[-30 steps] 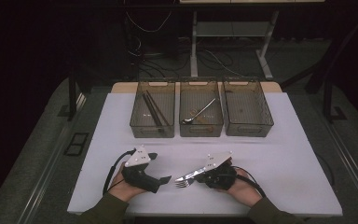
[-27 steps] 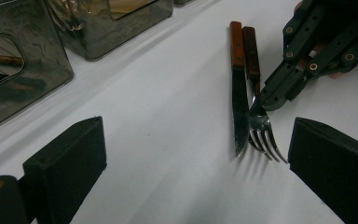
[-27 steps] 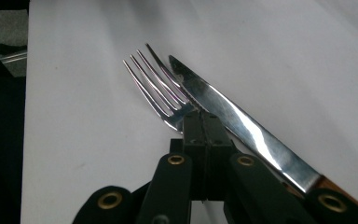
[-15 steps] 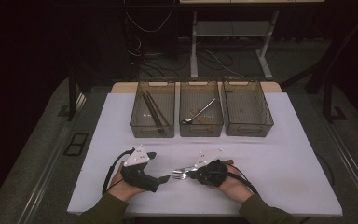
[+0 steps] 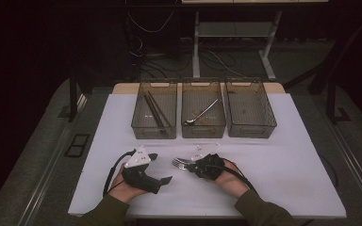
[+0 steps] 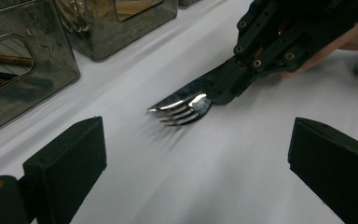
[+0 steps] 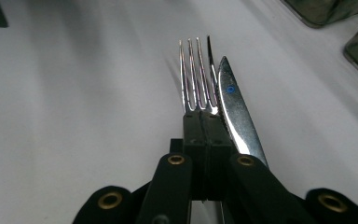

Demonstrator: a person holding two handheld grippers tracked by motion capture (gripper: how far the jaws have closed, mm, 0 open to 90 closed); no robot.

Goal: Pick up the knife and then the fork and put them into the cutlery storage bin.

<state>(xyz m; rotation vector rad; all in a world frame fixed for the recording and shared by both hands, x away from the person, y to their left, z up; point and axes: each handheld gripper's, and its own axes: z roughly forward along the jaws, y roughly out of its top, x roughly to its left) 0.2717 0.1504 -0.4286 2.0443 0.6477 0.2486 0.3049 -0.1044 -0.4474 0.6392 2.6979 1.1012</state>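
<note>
Three see-through bins are sitting in a row at the far side of the white table [image 5: 287,165]. The left bin [image 5: 154,116] is holding dark chopsticks [image 5: 153,112]. The middle bin [image 5: 203,115] is holding a shiny spoon [image 5: 201,114]. The right bin [image 5: 250,114] is standing just beside it.

White table [image 5: 283,155] carries three bins [image 5: 203,114] side by side.

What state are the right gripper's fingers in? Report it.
Shut: the right gripper has its fingers pressed together, clamping a fork and knife.
</note>
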